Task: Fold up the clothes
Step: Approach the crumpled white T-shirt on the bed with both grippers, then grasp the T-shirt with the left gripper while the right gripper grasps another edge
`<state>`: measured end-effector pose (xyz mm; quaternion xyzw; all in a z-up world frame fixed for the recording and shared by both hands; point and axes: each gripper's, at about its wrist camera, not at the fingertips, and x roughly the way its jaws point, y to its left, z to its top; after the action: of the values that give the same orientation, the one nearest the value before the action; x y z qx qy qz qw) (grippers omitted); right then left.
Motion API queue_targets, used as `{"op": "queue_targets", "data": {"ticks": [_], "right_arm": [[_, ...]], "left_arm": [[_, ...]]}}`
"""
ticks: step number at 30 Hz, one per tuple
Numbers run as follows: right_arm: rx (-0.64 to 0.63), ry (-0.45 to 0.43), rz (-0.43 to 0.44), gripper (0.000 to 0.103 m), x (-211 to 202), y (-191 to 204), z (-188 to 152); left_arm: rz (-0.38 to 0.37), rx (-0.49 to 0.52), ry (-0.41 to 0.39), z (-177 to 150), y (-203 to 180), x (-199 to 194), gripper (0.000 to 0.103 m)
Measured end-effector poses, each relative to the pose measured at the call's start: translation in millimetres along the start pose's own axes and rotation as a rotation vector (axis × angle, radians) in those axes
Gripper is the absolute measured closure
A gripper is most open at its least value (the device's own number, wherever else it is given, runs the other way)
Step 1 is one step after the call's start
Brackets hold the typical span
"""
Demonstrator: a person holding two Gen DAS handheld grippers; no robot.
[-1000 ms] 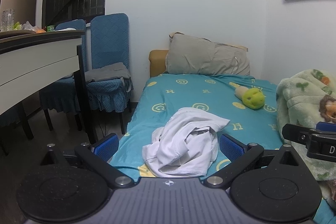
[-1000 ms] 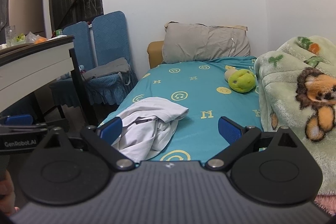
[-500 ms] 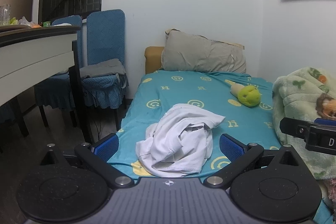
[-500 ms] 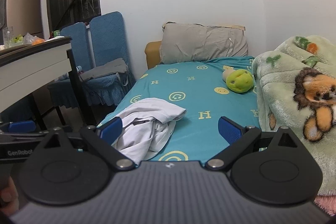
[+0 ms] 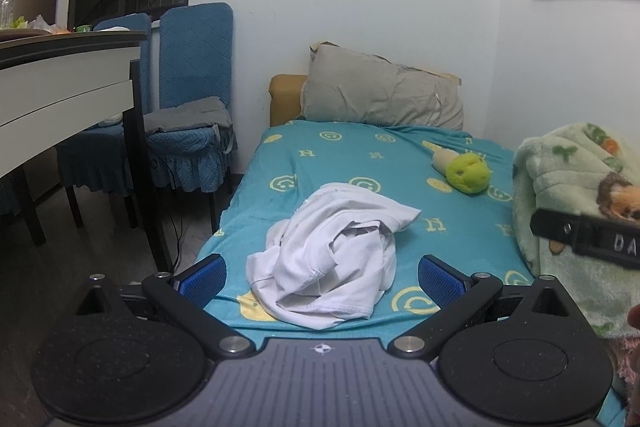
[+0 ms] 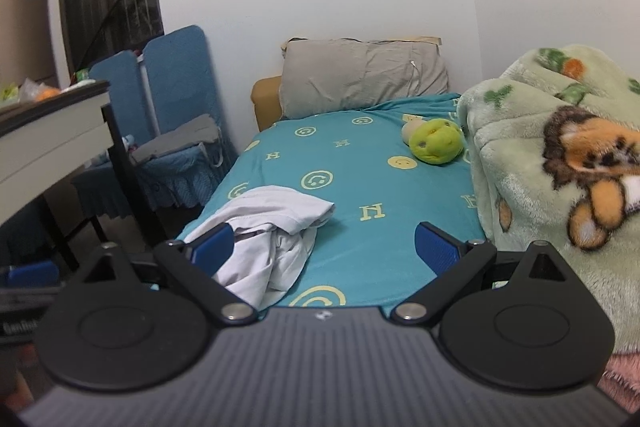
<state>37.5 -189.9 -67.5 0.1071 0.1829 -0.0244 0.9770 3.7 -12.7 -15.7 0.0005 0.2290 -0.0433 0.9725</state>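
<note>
A crumpled white garment (image 5: 332, 255) lies in a heap on the teal bed sheet (image 5: 360, 163) near the bed's foot. It also shows in the right wrist view (image 6: 272, 227), low and left. My left gripper (image 5: 320, 275) is open and empty, with the garment in line between its blue pads, a short way ahead. My right gripper (image 6: 324, 247) is open and empty, just to the right of the garment. The right gripper's side shows at the right edge of the left wrist view (image 5: 584, 235).
A grey pillow (image 5: 380, 99) leans at the head of the bed. A green plush toy (image 5: 466, 171) lies on the sheet. A green fleece blanket (image 6: 560, 155) is piled on the right. Blue chairs (image 5: 188, 99) and a white table (image 5: 52, 87) stand left of the bed.
Both grippers have moved forward and lower toward the bed; the garment looks larger. The right view has swung slightly left. Both stay open.
</note>
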Motion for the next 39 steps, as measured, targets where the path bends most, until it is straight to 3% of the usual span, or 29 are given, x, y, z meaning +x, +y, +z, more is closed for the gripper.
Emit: {"op": "queue_targets", "data": {"ticks": [2,3,5,6,7,10,13,18,19,20,21,22,26,28,30,31,33,35,39], "right_arm": [[0.023,-0.005,0.002,0.013,-0.2,0.6,4.2],[0.041,-0.003,0.006,0.030,-0.1,0.8,9.3],[0.084,-0.009,0.023,0.043,-2.6,0.0,26.8],[0.084,-0.028,0.034,0.059,-5.6,0.6,37.4],[0.083,-0.046,0.043,0.081,-8.4,1.2,48.0],[0.115,-0.087,0.066,0.097,-9.7,-6.5,78.5],[0.156,-0.095,0.106,0.097,-1.7,-21.9,93.5],[0.229,-0.026,0.103,0.092,23.2,-51.2,67.1],[0.249,0.003,0.110,0.084,30.4,-56.7,59.1],[0.259,0.032,0.108,0.070,36.8,-60.7,51.3],[0.268,0.054,0.102,0.027,43.4,-64.4,44.8],[0.279,0.059,0.101,0.000,47.5,-66.5,37.8],[0.257,0.084,0.168,0.000,66.7,-59.4,26.0],[0.216,0.095,0.187,0.000,77.4,-51.1,22.7],[0.170,0.114,0.167,0.000,89.7,-44.7,14.5],[0.152,0.129,0.155,0.000,96.0,-42.5,9.7],[0.144,0.172,0.138,0.000,108.8,-41.9,0.7],[0.157,0.200,0.130,0.000,116.6,-45.6,-6.5],[0.155,0.188,0.128,0.000,116.8,-44.1,-6.8]], "left_arm": [[-0.013,0.015,-0.004,-1.5,-2.1,0.6,0.000],[-0.013,0.024,0.003,-1.7,-3.4,2.6,0.000],[-0.005,0.043,0.025,-1.4,-5.7,8.9,0.000],[-0.005,0.052,0.040,-0.7,-6.3,13.8,0.000],[-0.011,0.067,0.058,0.4,-7.2,19.8,0.000],[-0.060,0.113,0.152,7.4,-10.0,46.0,0.004],[-0.073,0.147,0.215,15.5,-10.0,74.9,0.007],[-0.048,0.211,0.216,22.5,-12.6,126.4,0.010],[-0.047,0.221,0.215,21.2,-12.9,137.6,0.011],[-0.059,0.223,0.216,18.5,-12.1,147.8,0.013],[-0.077,0.222,0.218,15.2,-11.1,157.4,0.016],[-0.092,0.220,0.220,12.0,-10.1,166.0,0.017],[-0.107,0.232,0.222,1.2,-10.1,191.9,0.025],[-0.083,0.248,0.206,-1.6,-11.1,197.4,0.037],[-0.059,0.264,0.189,-4.5,-12.0,202.8,0.062],[-0.050,0.257,0.178,-5.0,-10.9,202.9,0.067],[-0.058,0.213,0.163,-2.4,-4.5,198.6,0.082],[-0.068,0.160,0.157,1.3,3.5,191.4,0.090],[-0.101,0.023,0.116,13.3,23.8,165.1,0.095]]}}
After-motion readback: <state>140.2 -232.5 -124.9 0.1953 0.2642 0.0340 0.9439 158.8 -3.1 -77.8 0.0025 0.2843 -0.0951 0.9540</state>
